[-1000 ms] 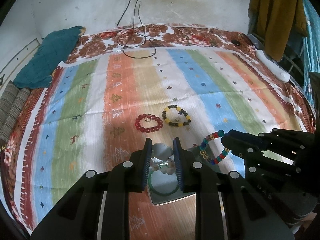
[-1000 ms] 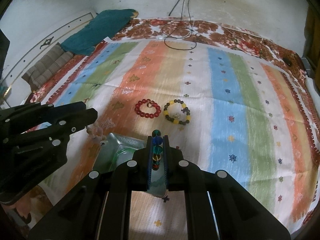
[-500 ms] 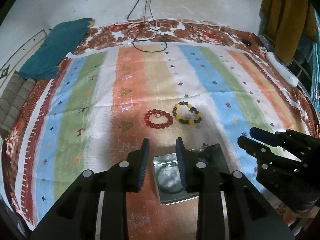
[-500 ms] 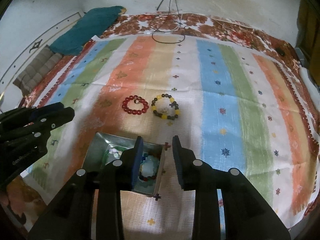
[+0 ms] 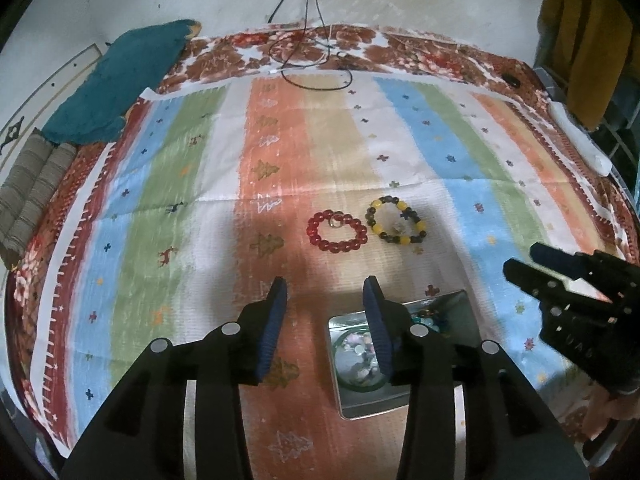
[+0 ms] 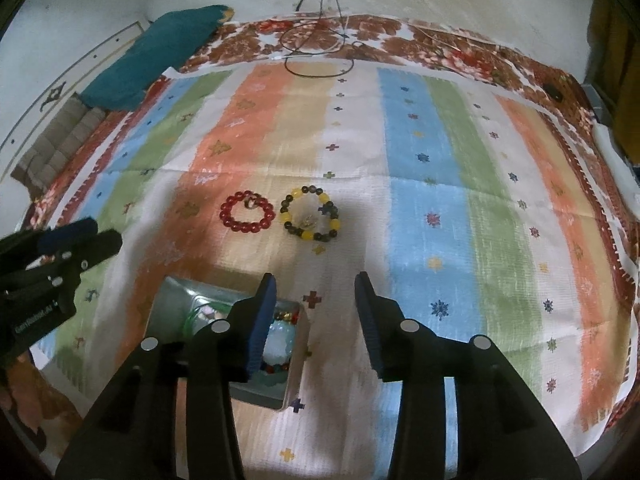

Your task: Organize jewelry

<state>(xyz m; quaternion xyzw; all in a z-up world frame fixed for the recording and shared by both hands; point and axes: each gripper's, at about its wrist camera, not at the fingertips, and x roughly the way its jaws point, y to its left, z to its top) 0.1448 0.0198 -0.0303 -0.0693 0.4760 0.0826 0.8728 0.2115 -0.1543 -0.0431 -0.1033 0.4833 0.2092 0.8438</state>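
Observation:
A red bead bracelet [image 5: 337, 232] [image 6: 246, 216] and a yellow-and-dark bead bracelet [image 5: 395, 220] [image 6: 311, 213] lie side by side on the striped cloth. Nearer me sits a small metal tin [image 5: 460, 308] [image 6: 172, 296] holding a green bangle [image 5: 352, 384], pale pieces and a multicoloured bead bracelet [image 6: 276, 368]. My left gripper [image 5: 325, 294] hovers just left of the tin, its jaws opening with nothing between them. My right gripper [image 6: 315, 289] hovers just right of the tin, jaws opening too and empty. Each gripper shows at the edge of the other's view.
A teal cushion [image 5: 116, 88] and a grey striped roll [image 5: 32, 188] lie at the far left. Black cables [image 5: 312, 56] loop at the far edge by the wall. A mustard garment [image 5: 588, 36] hangs at the right, with a white object [image 5: 580, 140] below it.
The right gripper let go of the multicoloured bracelet, which now lies in the tin. Both grippers' jaws have spread wider, and both drew away from the tin to either side.

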